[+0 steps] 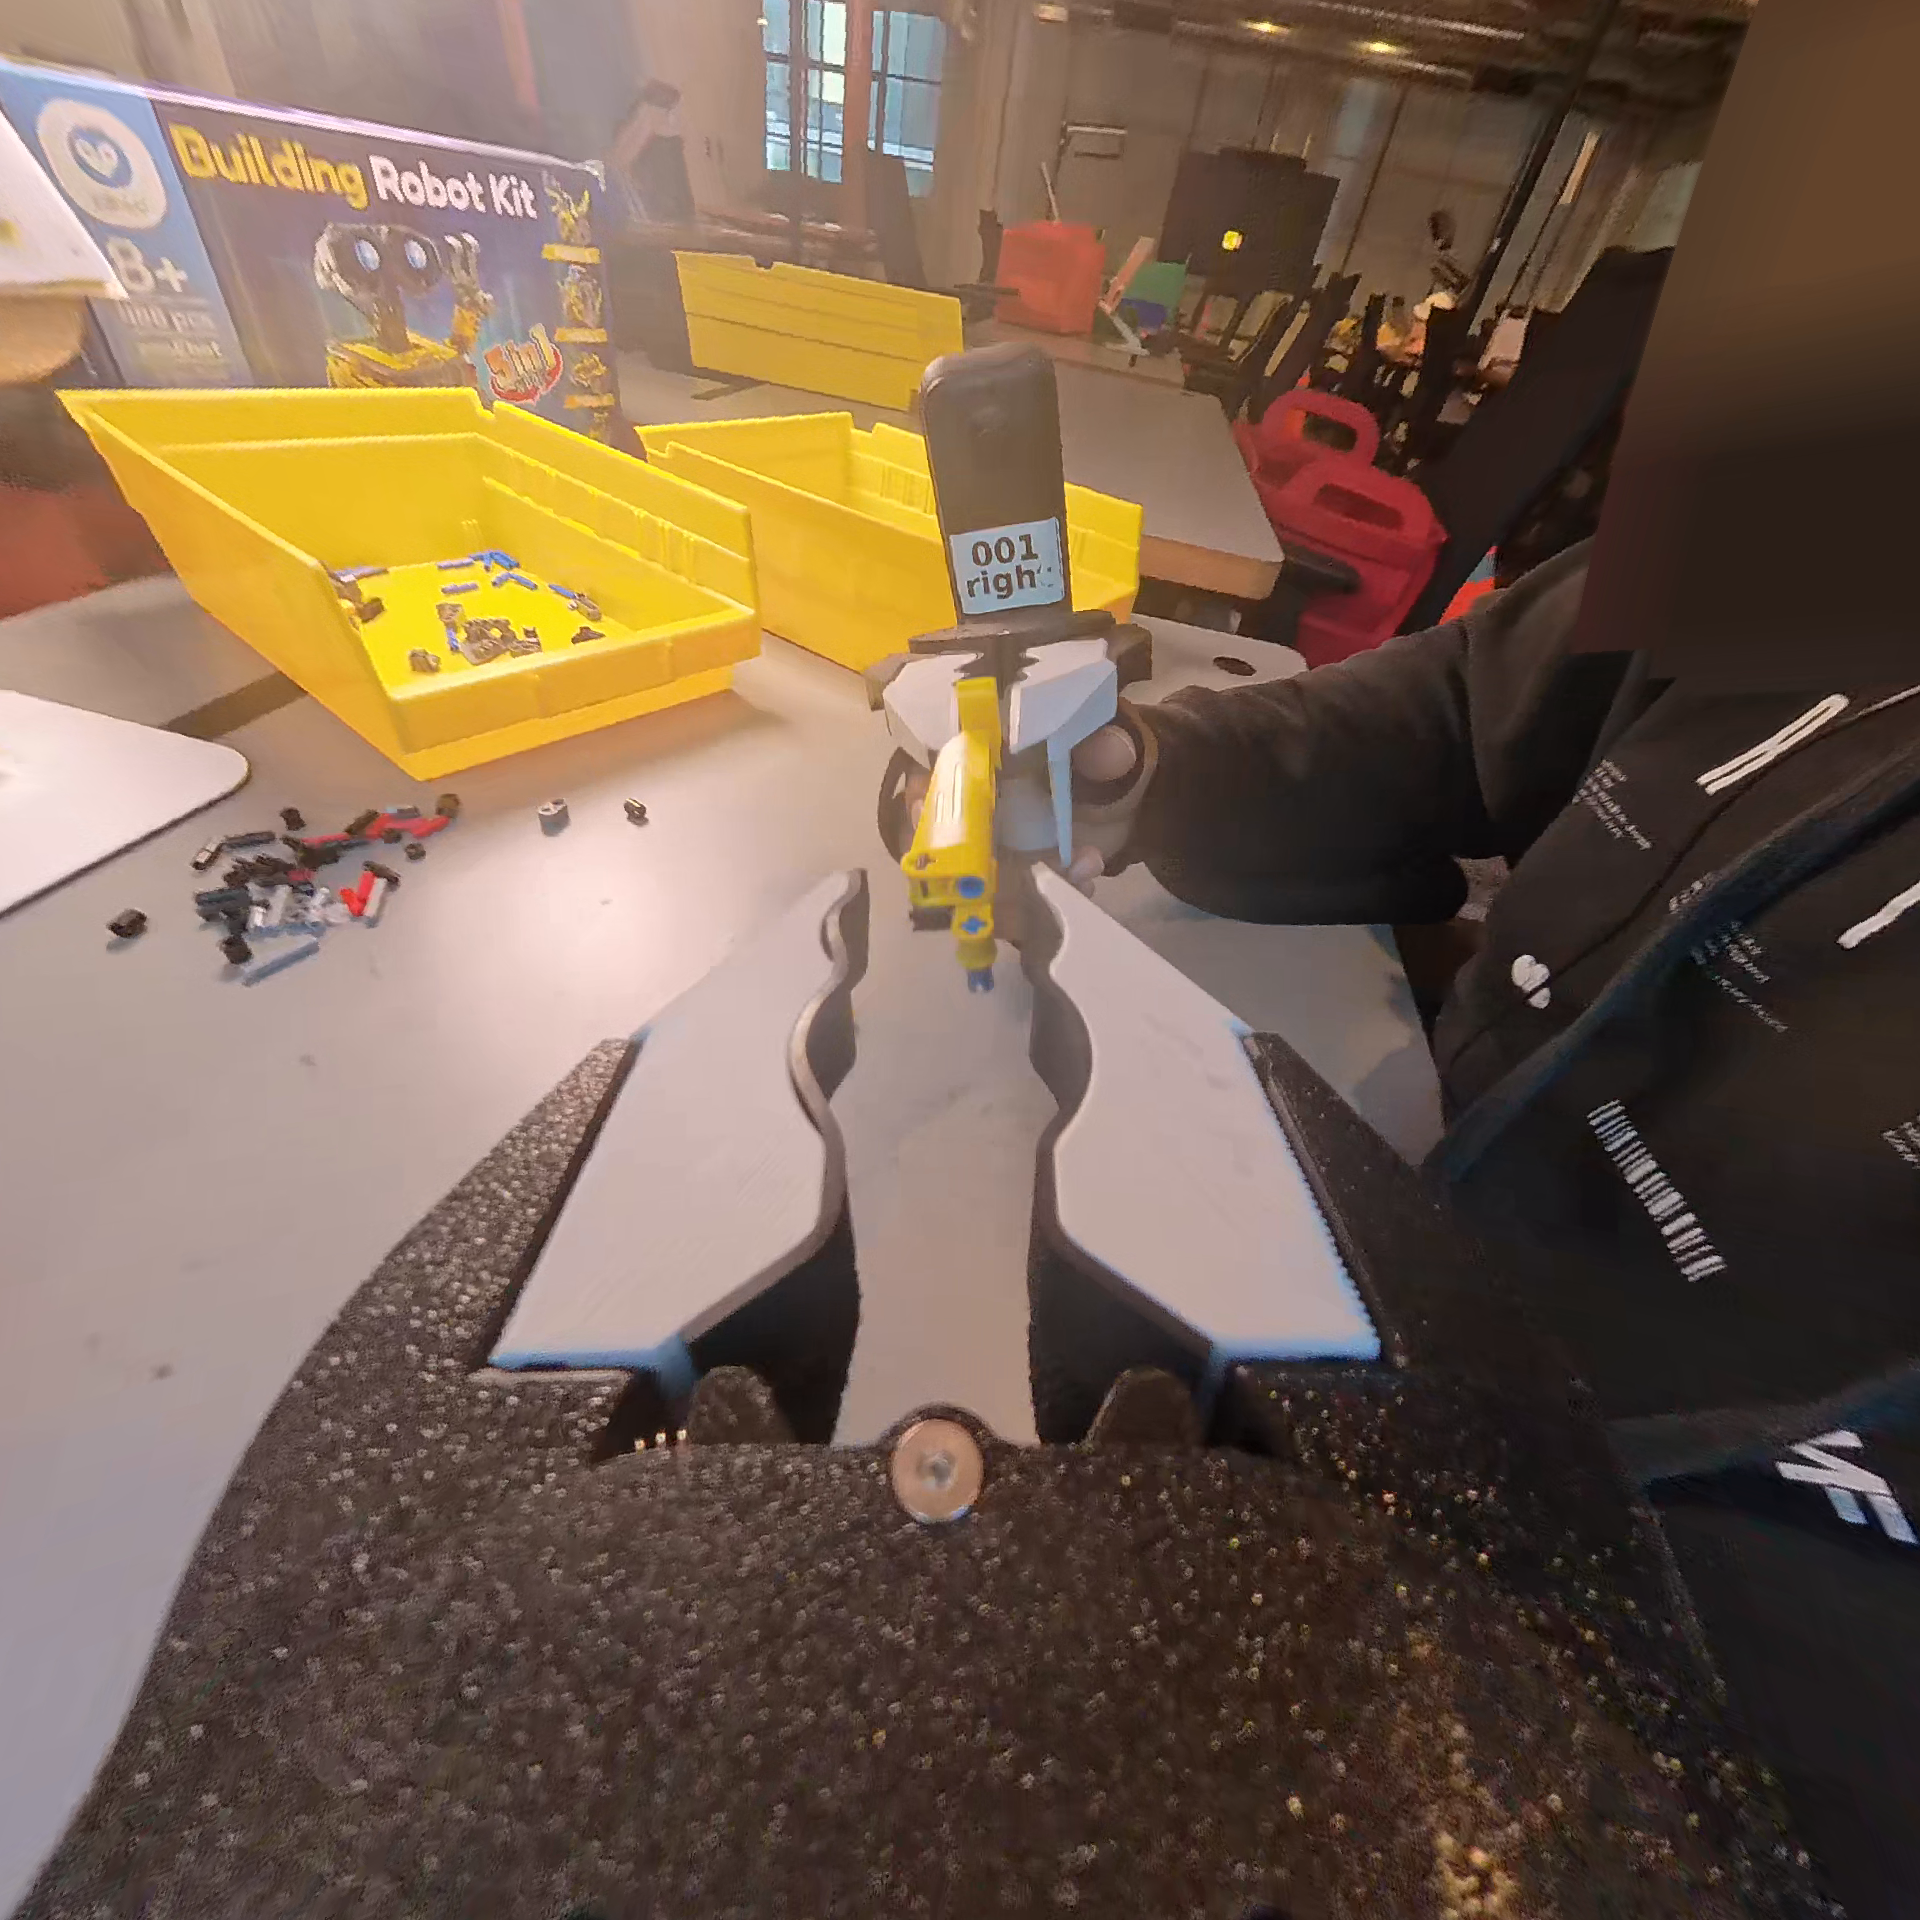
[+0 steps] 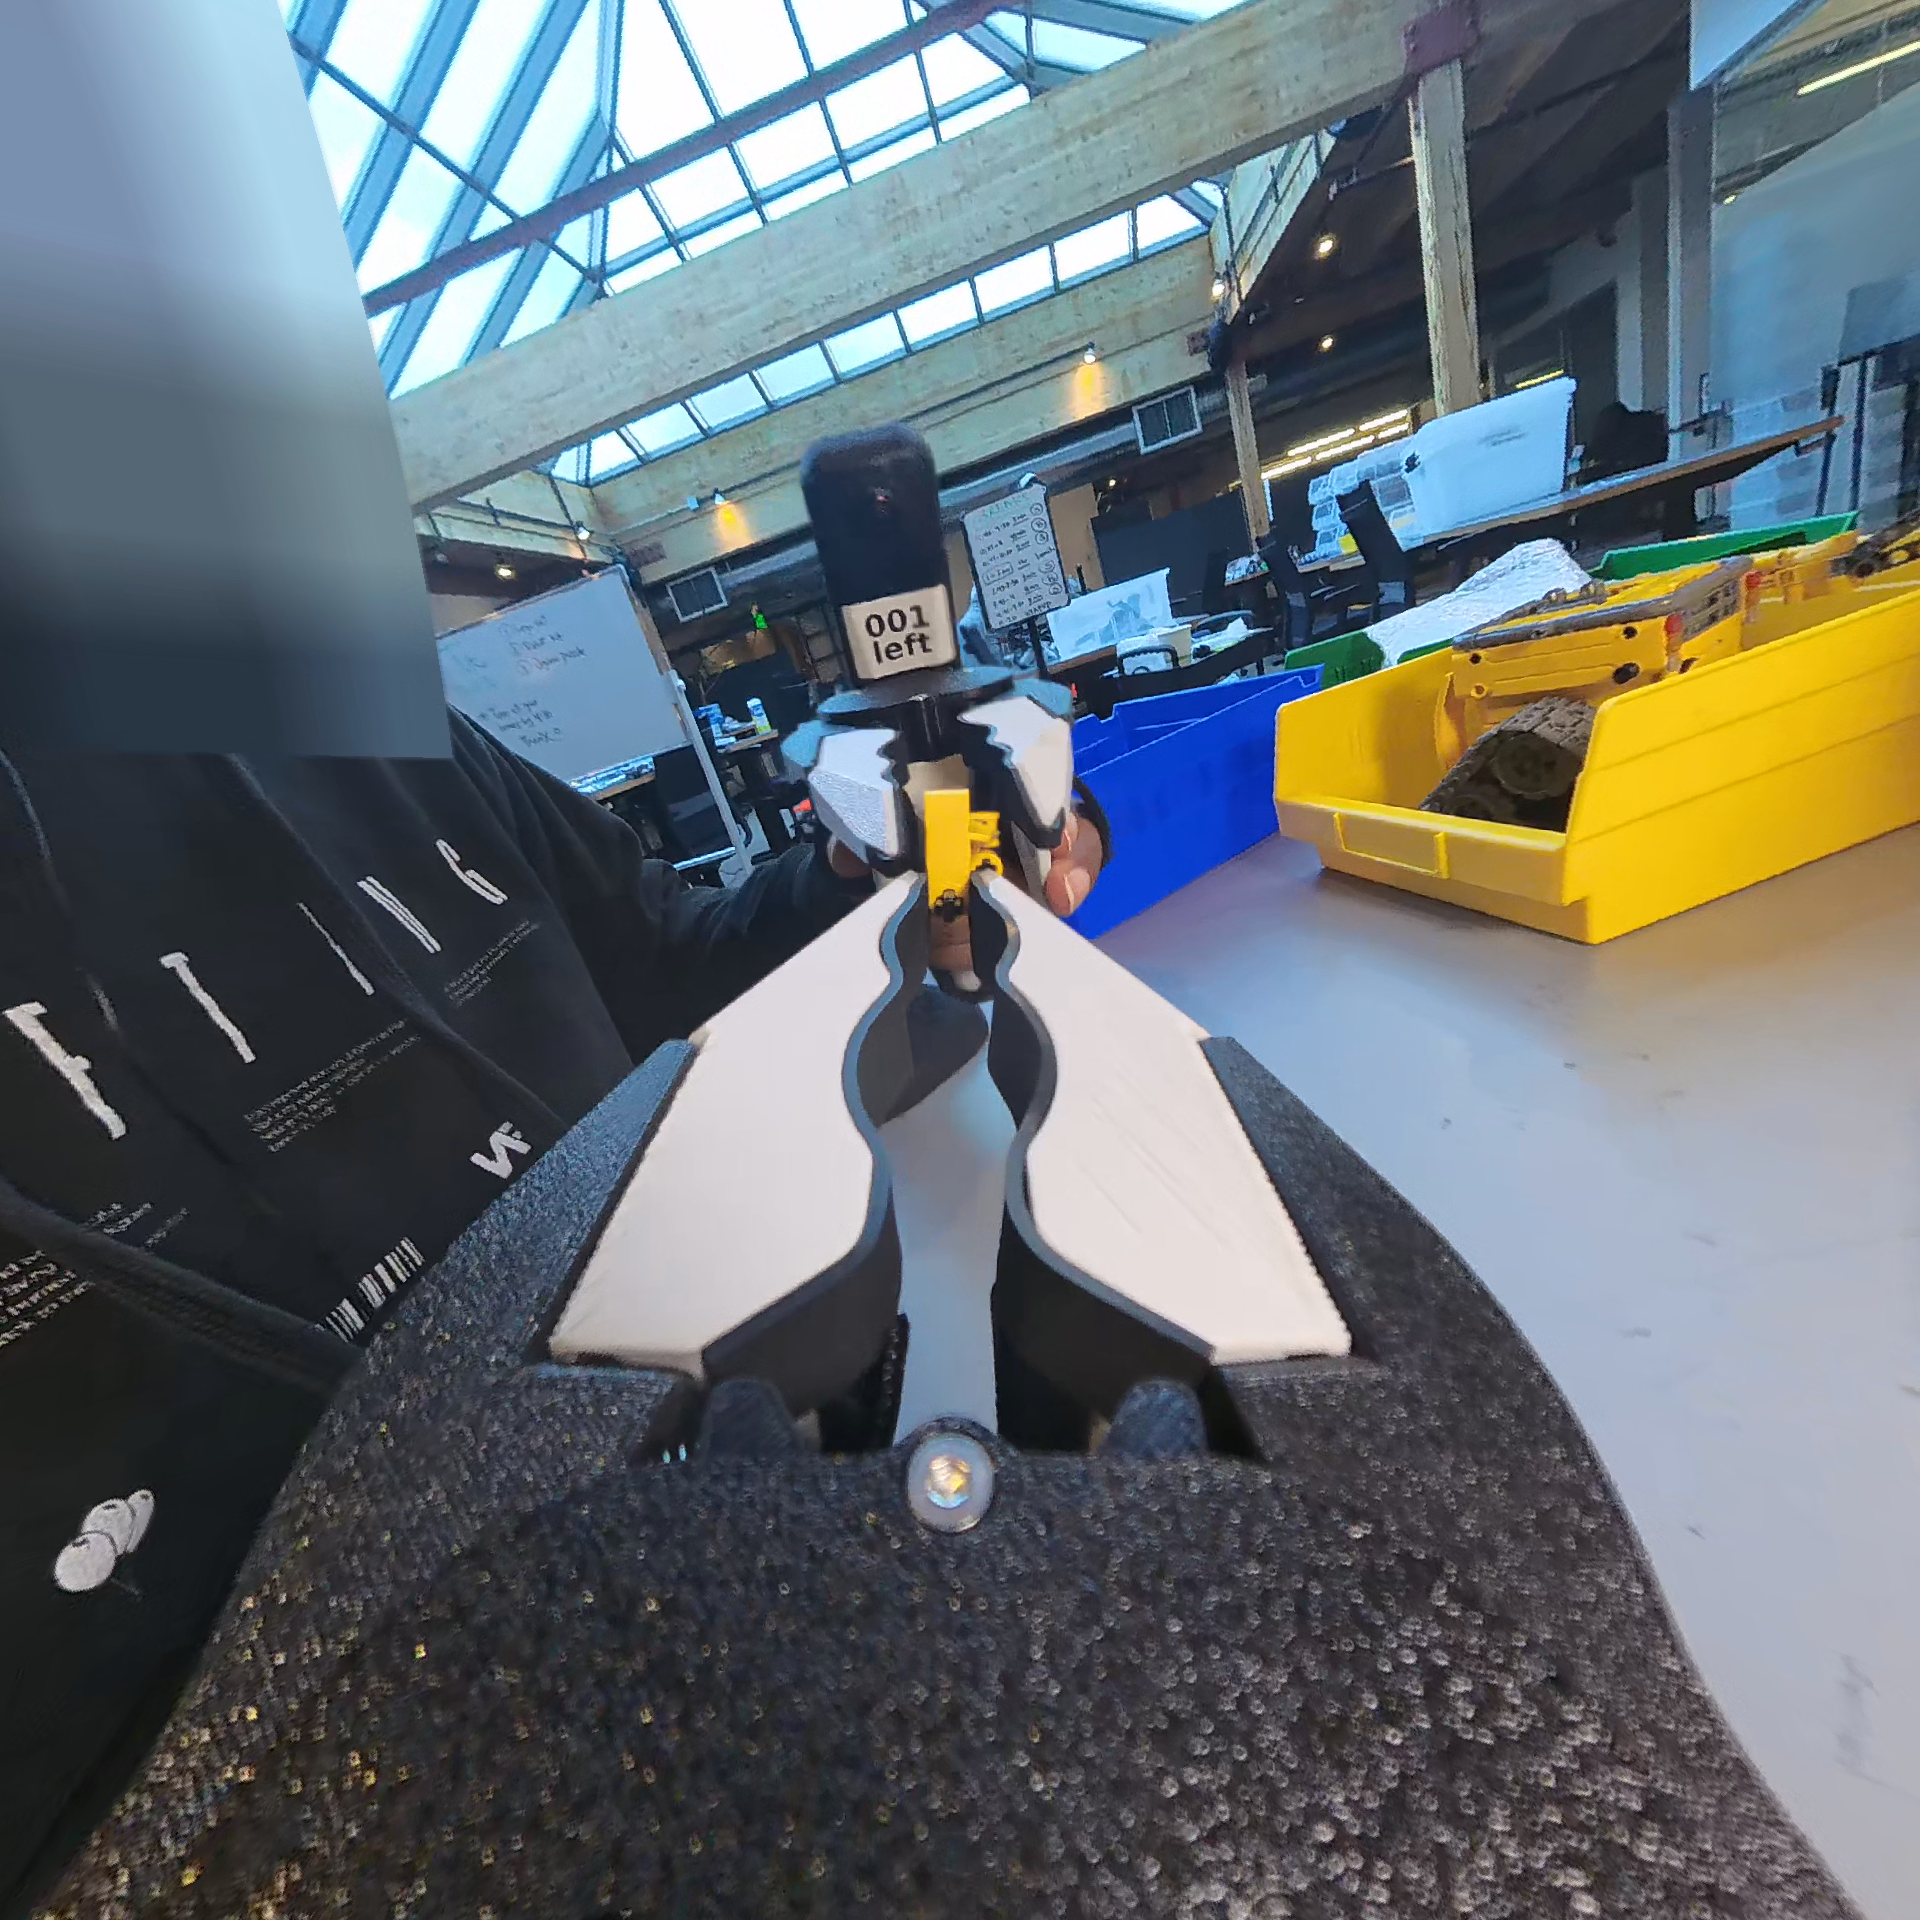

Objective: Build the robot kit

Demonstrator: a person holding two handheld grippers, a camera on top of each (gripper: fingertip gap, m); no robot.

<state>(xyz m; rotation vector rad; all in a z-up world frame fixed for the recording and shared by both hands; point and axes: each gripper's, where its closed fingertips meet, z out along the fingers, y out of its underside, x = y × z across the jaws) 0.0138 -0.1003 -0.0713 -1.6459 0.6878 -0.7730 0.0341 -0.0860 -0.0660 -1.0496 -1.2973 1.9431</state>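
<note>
Right fingers (image 2: 951, 883) around yellow piece (image 2: 951, 842)

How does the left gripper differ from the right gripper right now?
The left gripper has its jaws wide apart; the right gripper has them nearly together. The right gripper clamps a yellow brick assembly at its tip; the left gripper grips nothing, though that assembly's end sits in its gap, with no clear contact. Both have pale grey fingers with black wavy inner edges, and they face each other above the grey table.
</note>
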